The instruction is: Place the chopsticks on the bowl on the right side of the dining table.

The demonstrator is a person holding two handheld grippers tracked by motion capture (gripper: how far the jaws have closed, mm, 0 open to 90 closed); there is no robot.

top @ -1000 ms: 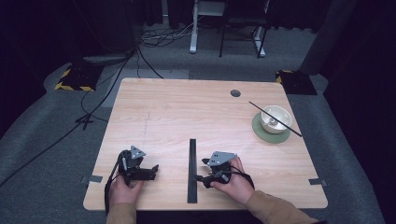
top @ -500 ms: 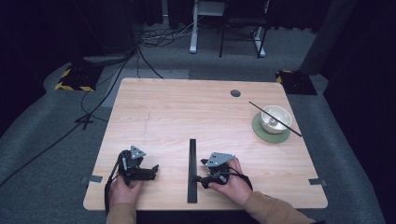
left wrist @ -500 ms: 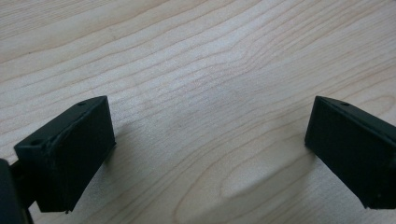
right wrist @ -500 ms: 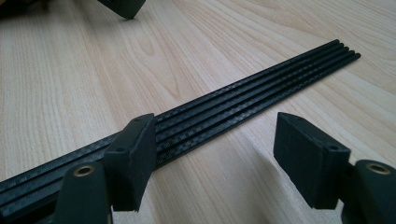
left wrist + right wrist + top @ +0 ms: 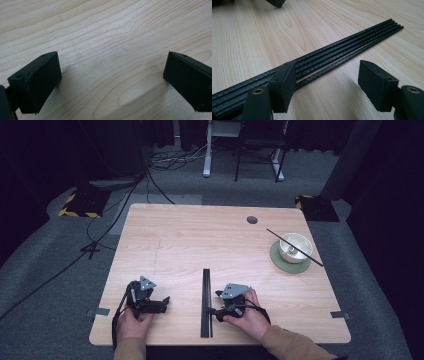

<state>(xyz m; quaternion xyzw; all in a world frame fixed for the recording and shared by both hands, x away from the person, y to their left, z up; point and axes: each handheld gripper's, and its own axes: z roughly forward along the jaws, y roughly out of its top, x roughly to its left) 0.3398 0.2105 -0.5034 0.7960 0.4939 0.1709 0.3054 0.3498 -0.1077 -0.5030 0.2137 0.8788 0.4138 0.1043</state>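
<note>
High view first: the person's two hands rest near the front edge of the wooden table (image 5: 210,240), each holding a gripper. The left gripper (image 5: 162,301) lies with its tips pointing toward the middle of the table, and the right gripper (image 5: 216,302) points the opposite way, toward the bundle of thin black rods (image 5: 206,302) that lies between the two hands, running away from the person.

From the right gripper view, its jaws stand spread wide apart with bare wood between them. The rods (image 5: 342,47) lie side by side, touching one another; one jaw sits over the near part of the bundle, while the outermost rod runs just inside it. The other jaw is apart from the rods. I cannot tell whether the first jaw touches them; nothing is pinched.

From the left gripper view, that gripper's jaws are also spread wide, low over the tabletop (image 5: 110,45), with only wood grain between them.

Far beyond the right fingertips, toward the table's far right corner, a white bowl (image 5: 295,246) sits on a green saucer (image 5: 286,262), with a single dark rod (image 5: 295,247) laid across the bowl's rim.
</note>
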